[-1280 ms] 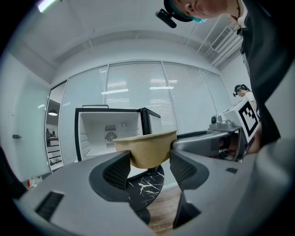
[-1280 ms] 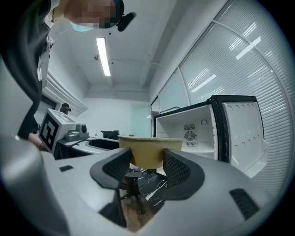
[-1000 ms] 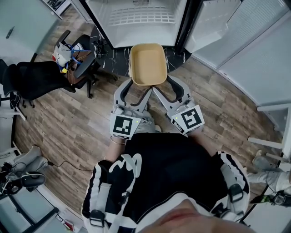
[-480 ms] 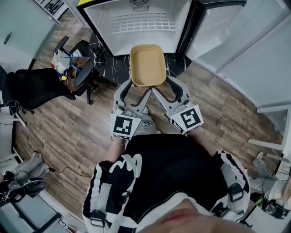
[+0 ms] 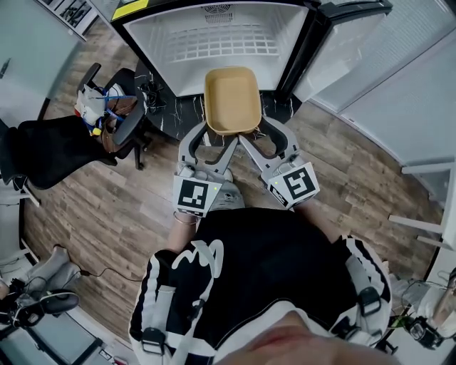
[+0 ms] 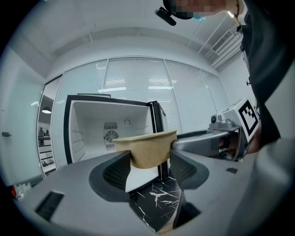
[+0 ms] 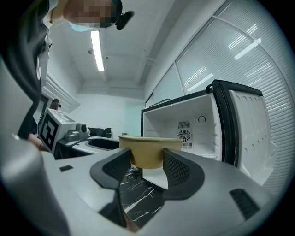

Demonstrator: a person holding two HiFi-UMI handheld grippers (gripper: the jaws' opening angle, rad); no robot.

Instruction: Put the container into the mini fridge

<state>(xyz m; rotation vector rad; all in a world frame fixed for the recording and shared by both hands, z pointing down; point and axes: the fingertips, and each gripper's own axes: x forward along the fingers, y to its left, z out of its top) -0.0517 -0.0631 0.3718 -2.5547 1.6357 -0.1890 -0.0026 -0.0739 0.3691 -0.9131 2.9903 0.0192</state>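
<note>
The tan container (image 5: 231, 100) was held open side up, just before the open fridge (image 5: 214, 36) and above the dark marbled floor slab (image 5: 178, 96). Its long axis ran away from the person, straight toward the fridge. The left gripper (image 5: 211, 132) and right gripper (image 5: 253, 134) reached forward from the torso in a V, each pinching the container's near end between its pads. A yellow sticker (image 5: 132, 8) on the fridge's top was too small to read.
</note>
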